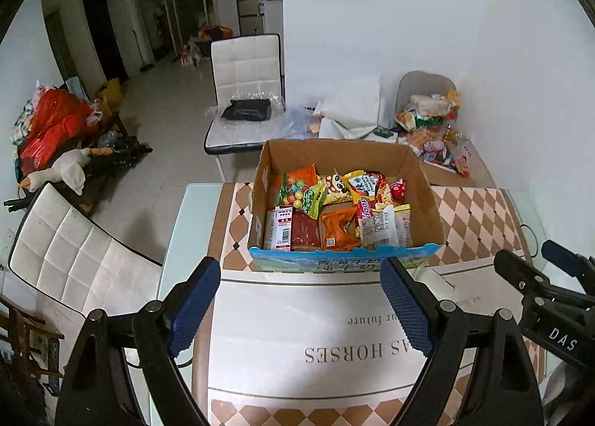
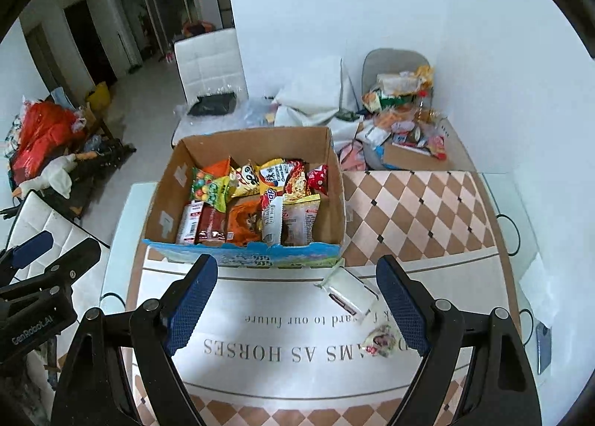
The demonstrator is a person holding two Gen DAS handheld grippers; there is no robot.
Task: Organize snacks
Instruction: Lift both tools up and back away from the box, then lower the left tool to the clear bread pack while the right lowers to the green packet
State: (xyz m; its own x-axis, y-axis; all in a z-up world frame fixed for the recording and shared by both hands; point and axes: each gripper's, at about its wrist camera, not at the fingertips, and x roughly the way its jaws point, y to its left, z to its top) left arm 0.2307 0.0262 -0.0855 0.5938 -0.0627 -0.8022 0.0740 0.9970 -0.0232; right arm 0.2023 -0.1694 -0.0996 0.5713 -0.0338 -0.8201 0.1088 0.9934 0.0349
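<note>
Both tools hang above the near end of the table [image 2: 427, 203], tipped downward, with the cardboard box [image 1: 336, 152] straight ahead of the left gripper [image 1: 301, 305] and ahead and a little left of the right gripper [image 2: 295, 301]; the box is already packed with snack packets [image 1: 334, 214] standing in rough rows, so by my reading the sorting is close to done

What seems left lies under the right tool: a clear wrapper [image 2: 349, 290] just inside its right-hand finger, close to the box's near wall, and a small printed packet [image 2: 381, 340] nearer the camera, partly hidden by that same finger; a good next move would be to lower the right tool squarely over one piece, pinch it by its thickest edge since thin film slips, then drop it into a gap at the box's right side without toppling the rows

The left gripper's jaws stand wide apart with nothing between them, over the lettered cloth [image 1: 316, 333]; the right gripper's jaws are likewise spread and empty, touching nothing; a further heap of snacks [image 2: 405, 117] lies well beyond the box, far right of both tools
</note>
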